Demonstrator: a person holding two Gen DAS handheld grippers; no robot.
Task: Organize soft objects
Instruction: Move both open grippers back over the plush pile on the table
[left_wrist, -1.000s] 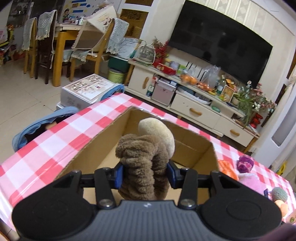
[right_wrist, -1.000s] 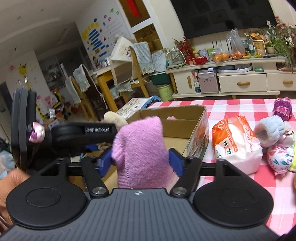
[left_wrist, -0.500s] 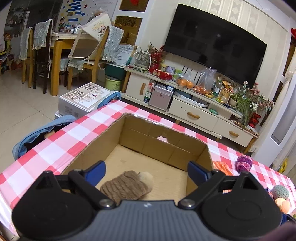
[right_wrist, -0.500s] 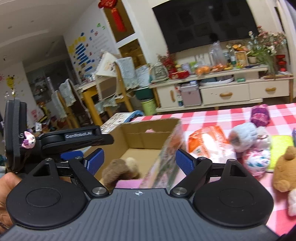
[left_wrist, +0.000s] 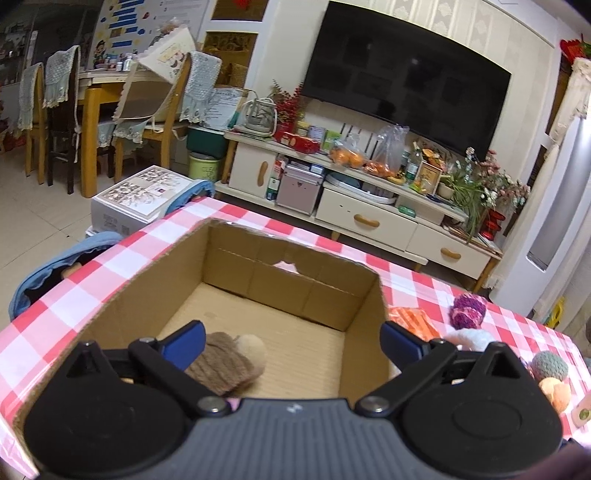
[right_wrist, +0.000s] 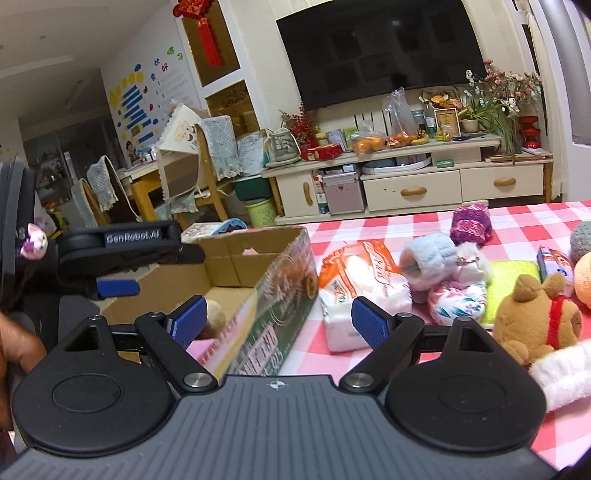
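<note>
Left gripper: jaws spread wide, nothing between them, poised over the near end of the cardboard box. Right gripper: also spread and empty, straddling the box's printed right wall.

Inside the box, near left corner: brown knit hat with its cream pompom, lying on the floor. A scrap of pink shows just beside it, at the near edge; likely another soft item, too hidden to name.

Beyond the box on the checked tablecloth: orange-and-white soft pack, pale blue fluffy cuff, floral pouch, brown teddy bear, purple yarn ball.

Judgement: drop-off done for this round; the step in hand is fetching again. Next move calls for the right gripper to swing right toward the loose pile, the soft pack being nearest, and close around its middle.
</note>
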